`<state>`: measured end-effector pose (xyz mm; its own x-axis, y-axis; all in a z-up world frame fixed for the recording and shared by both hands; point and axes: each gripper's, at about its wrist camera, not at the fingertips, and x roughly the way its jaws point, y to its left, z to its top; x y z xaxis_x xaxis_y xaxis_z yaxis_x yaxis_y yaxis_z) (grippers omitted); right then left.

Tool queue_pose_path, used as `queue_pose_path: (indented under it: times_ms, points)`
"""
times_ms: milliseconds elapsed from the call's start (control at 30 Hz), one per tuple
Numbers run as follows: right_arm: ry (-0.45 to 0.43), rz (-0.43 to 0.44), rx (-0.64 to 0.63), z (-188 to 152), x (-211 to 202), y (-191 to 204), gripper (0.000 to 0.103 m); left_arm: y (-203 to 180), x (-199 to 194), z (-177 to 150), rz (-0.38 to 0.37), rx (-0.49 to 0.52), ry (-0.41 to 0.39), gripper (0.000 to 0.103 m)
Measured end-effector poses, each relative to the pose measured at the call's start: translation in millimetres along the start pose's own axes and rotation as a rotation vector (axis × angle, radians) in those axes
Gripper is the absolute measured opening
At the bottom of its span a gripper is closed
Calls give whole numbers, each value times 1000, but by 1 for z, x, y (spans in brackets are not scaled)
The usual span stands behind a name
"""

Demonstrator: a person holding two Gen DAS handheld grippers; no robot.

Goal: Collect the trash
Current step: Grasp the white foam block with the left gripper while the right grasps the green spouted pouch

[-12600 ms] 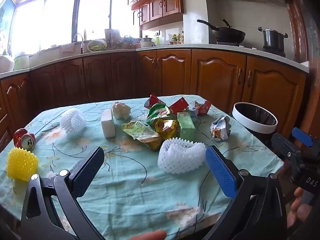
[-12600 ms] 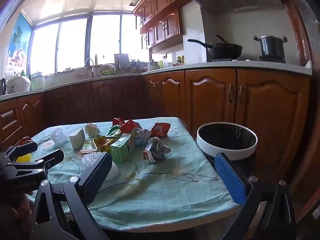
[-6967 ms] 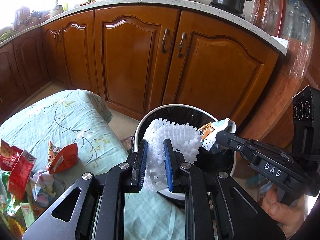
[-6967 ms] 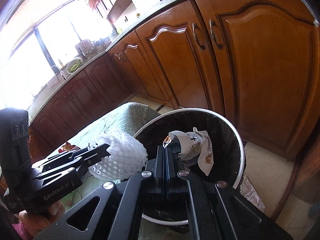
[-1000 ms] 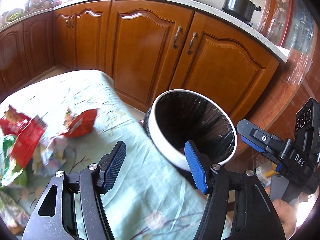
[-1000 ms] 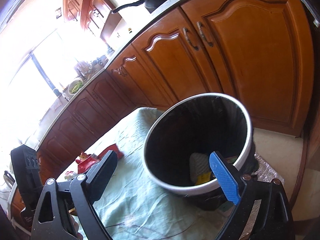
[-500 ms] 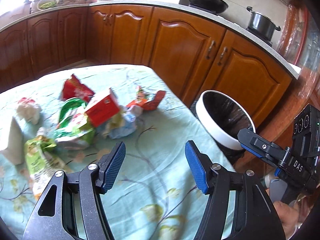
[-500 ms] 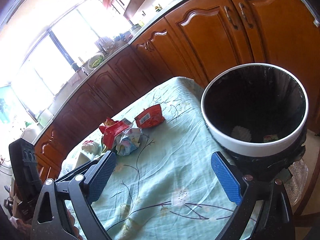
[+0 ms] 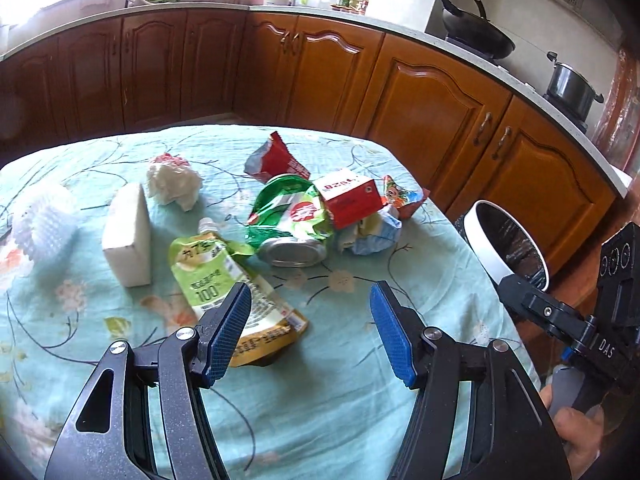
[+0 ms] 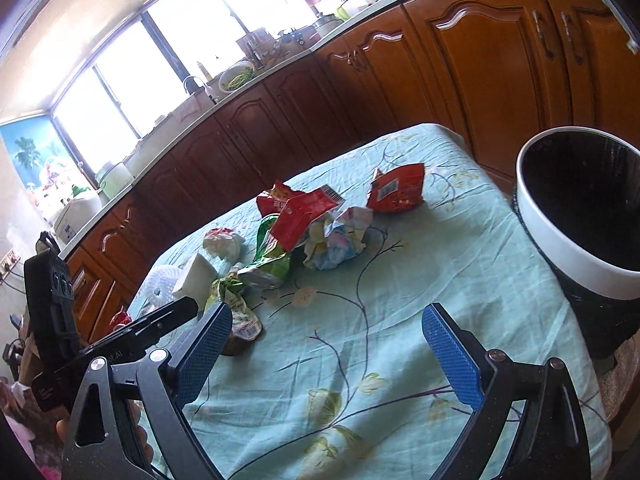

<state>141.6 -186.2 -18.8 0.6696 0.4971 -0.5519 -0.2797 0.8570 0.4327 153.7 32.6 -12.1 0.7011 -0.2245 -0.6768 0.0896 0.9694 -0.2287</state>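
Trash lies in a heap on the table's floral cloth (image 9: pixel 344 412): a green drink pouch (image 9: pixel 224 276), a crushed green bag with a foil lid (image 9: pixel 292 220), a red carton (image 9: pixel 350 196), red wrappers (image 9: pixel 274 158), crumpled paper (image 9: pixel 368 236) and a white tissue ball (image 9: pixel 172 182). My left gripper (image 9: pixel 310 332) hovers open and empty over the cloth, its left pad just above the pouch's lower end. My right gripper (image 10: pixel 326 356) is open and empty too, nearer the white-rimmed bin (image 10: pixel 580 216) beside the table. The same heap (image 10: pixel 304 236) lies ahead of it.
A white box (image 9: pixel 128 236) and a white foam net (image 9: pixel 44 220) sit at the table's left. Wooden cabinets (image 9: pixel 432 100) run behind, with a wok (image 9: pixel 476 24) and pot (image 9: pixel 572 84) on the stove. A hand (image 9: pixel 576 436) holds the right gripper's body (image 9: pixel 592 320) beside the bin (image 9: pixel 508 244).
Both grippers have swung away from the bin, leftward, back over the table. The trash heap has come into the middle of both views. Both stay open and empty.
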Motion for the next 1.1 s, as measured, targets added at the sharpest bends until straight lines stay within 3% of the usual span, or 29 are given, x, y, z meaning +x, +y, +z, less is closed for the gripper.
queue_pose_path:
  times_ms: [100,200,333,433,800,1000,1033,1100]
  points:
    - [30,31,-42,-3,11,17,95,15,-6,0,29,-17,-10,63]
    - [64,54,-93,-6,26,36,85,31,-11,0,55,-44,-15,63]
    - [118,73,-141,-9,50,57,58,53,-13,5,91,-85,-24,63]
    - [148,88,-174,-9,68,72,47,67,-13,12,119,-104,-32,63]
    - [224,94,-258,-5,123,100,34,104,22,42,211,-97,0,63]
    - [253,105,-290,-13,135,106,14,114,47,43,235,-91,49,62]
    - [251,110,-295,-14,132,107,9,117,49,41,232,-99,53,61]
    - [244,123,-286,-15,124,104,5,120,52,38,221,-108,69,42]
